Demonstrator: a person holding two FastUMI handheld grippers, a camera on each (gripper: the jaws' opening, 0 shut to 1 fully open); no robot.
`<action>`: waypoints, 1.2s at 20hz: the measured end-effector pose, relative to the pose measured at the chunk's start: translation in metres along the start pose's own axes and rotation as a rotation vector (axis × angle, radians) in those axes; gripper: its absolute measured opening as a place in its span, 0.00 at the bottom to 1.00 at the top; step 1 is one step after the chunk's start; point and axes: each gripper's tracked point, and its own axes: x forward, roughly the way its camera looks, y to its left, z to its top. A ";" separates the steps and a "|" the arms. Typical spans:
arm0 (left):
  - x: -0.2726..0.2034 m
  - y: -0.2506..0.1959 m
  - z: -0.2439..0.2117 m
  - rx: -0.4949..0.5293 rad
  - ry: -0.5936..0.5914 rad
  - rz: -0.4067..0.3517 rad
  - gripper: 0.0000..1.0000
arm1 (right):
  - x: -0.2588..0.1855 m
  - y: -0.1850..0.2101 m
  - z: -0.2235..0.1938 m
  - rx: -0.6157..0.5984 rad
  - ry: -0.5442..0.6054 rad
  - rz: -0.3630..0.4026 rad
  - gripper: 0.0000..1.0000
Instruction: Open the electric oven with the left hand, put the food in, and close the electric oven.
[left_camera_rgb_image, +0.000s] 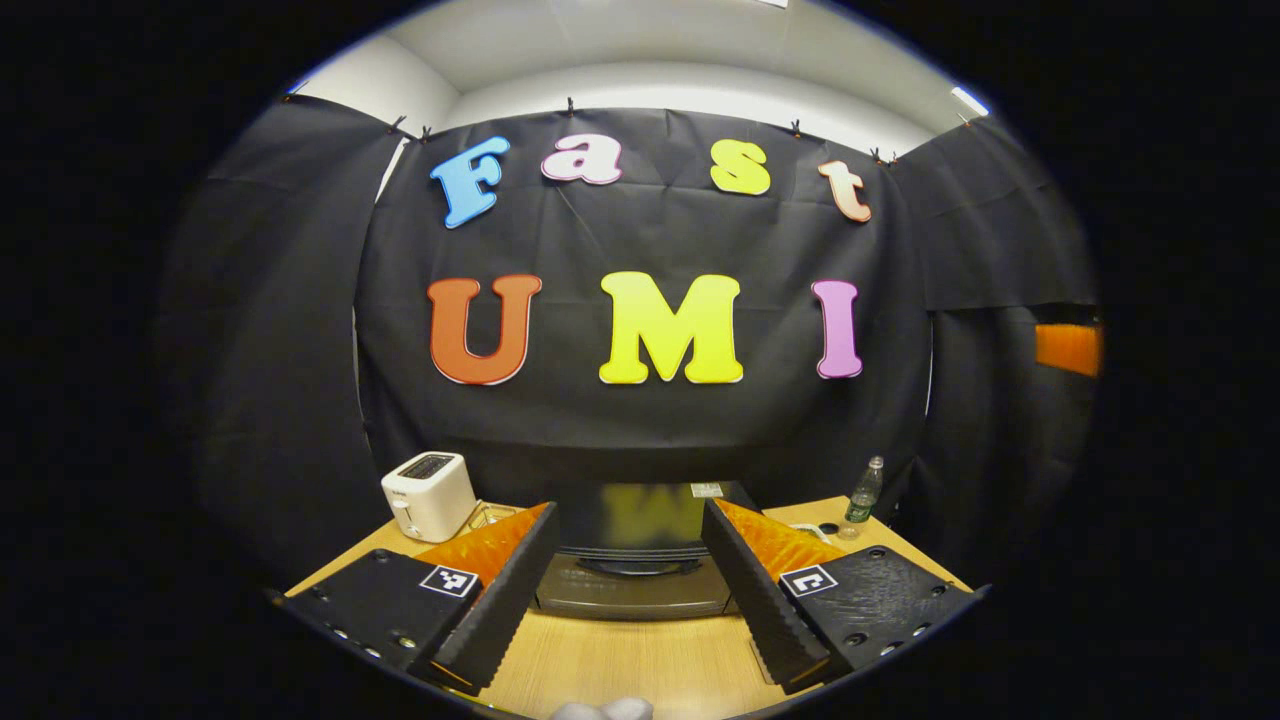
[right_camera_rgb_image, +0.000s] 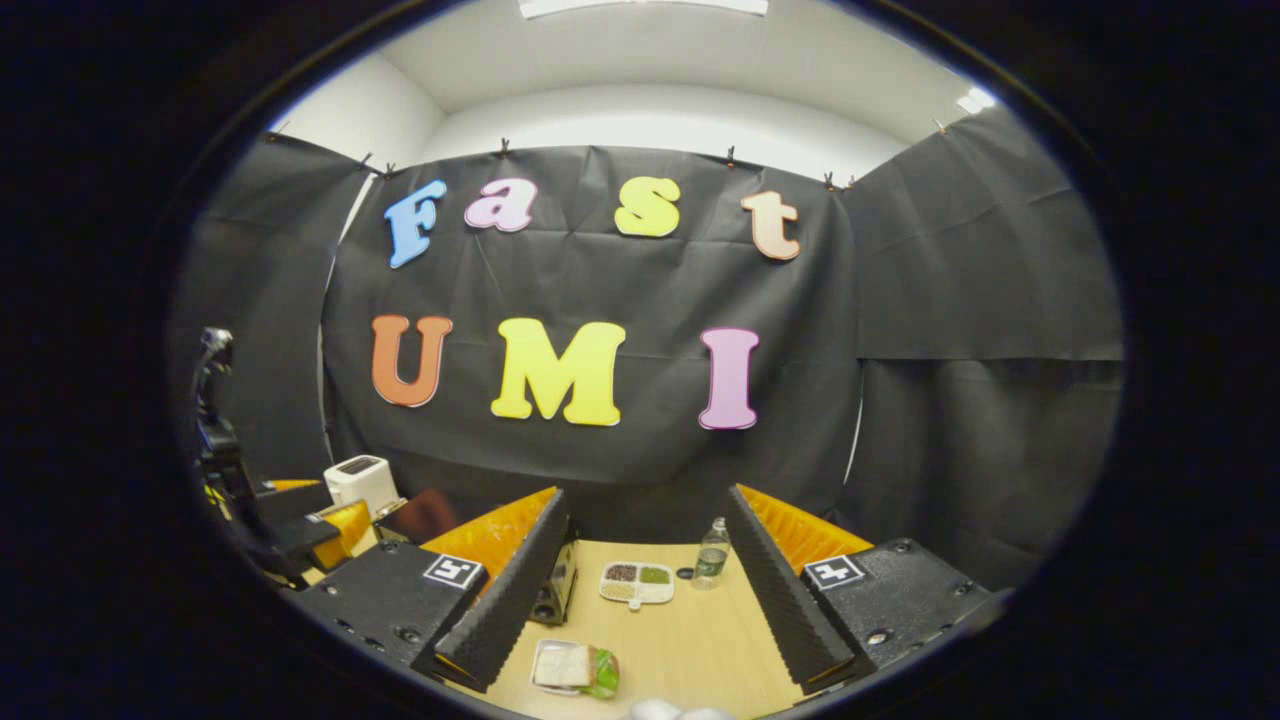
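Note:
The electric oven (left_camera_rgb_image: 634, 585) sits on the wooden table (left_camera_rgb_image: 640, 665), straight ahead between the fingers of my left gripper (left_camera_rgb_image: 630, 520). Its dark glass door looks closed. The left gripper is open, holds nothing and is still short of the oven. In the right gripper view, the food, a sandwich with green leaves on a small plate (right_camera_rgb_image: 572, 668), lies on the table (right_camera_rgb_image: 690, 650) near the front. My right gripper (right_camera_rgb_image: 648, 495) hangs open and unladen above and behind it. The oven's right side (right_camera_rgb_image: 556, 592) peeks out past the left finger. The left gripper (right_camera_rgb_image: 300, 530) shows at far left.
A white toaster (left_camera_rgb_image: 428, 495) stands left of the oven. A plastic bottle (left_camera_rgb_image: 866, 490) and a small dark cap (left_camera_rgb_image: 828, 528) are at the back right. A divided tray of foods (right_camera_rgb_image: 637, 583) lies beside the bottle (right_camera_rgb_image: 712, 565). Black cloth walls enclose the table.

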 end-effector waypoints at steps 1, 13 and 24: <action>0.008 0.000 -0.012 0.009 0.013 0.004 0.94 | 0.001 -0.002 -0.003 -0.006 0.004 0.001 1.00; 0.106 -0.007 -0.101 0.057 0.153 0.022 0.95 | 0.016 -0.025 -0.029 -0.057 0.086 -0.042 1.00; 0.132 -0.007 -0.133 0.060 0.223 0.013 0.98 | 0.028 -0.024 -0.044 -0.042 0.130 -0.042 1.00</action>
